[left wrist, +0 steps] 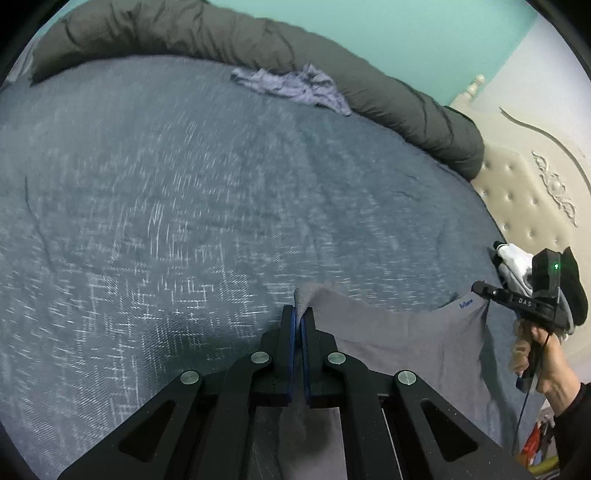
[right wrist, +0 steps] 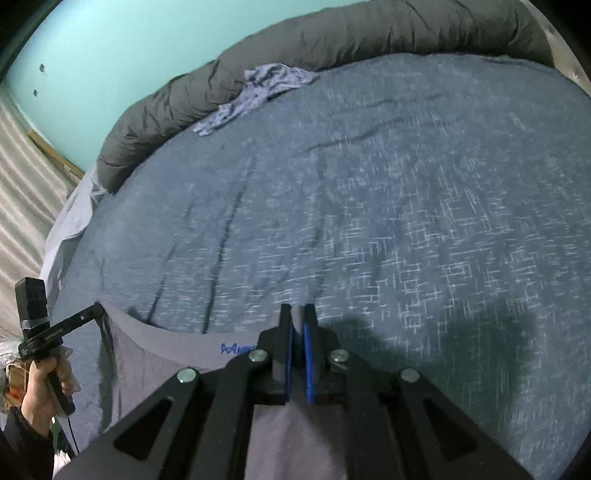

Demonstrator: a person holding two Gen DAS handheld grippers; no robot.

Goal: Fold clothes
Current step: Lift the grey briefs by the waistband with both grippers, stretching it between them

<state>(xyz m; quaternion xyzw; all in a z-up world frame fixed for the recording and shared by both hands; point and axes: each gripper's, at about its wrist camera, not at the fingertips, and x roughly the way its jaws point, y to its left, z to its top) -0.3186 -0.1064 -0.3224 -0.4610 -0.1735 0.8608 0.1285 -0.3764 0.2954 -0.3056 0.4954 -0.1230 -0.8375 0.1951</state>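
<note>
At the bottom centre of the left wrist view, the left gripper (left wrist: pixel 302 317) has its fingers pressed together on a bunched corner of the grey garment (left wrist: pixel 406 339), whose top edge runs rightward across the frame to the right gripper (left wrist: pixel 480 286) at the right edge. In the right wrist view the right gripper (right wrist: pixel 297 325) shows a narrow gap between its blue pads; grey cloth sits under it, and it looks to be pinching the garment, though the grip itself is hidden. The cloth hangs stretched between both tongs, long axis side to side, above the blue bed cover (left wrist: pixel 184 203). Laying it flat probably means carrying both corners forward together. Farther off, upper centre, a crumpled lilac garment (left wrist: pixel 291 86) lies against the rolled dark duvet (left wrist: pixel 221 33).
</note>
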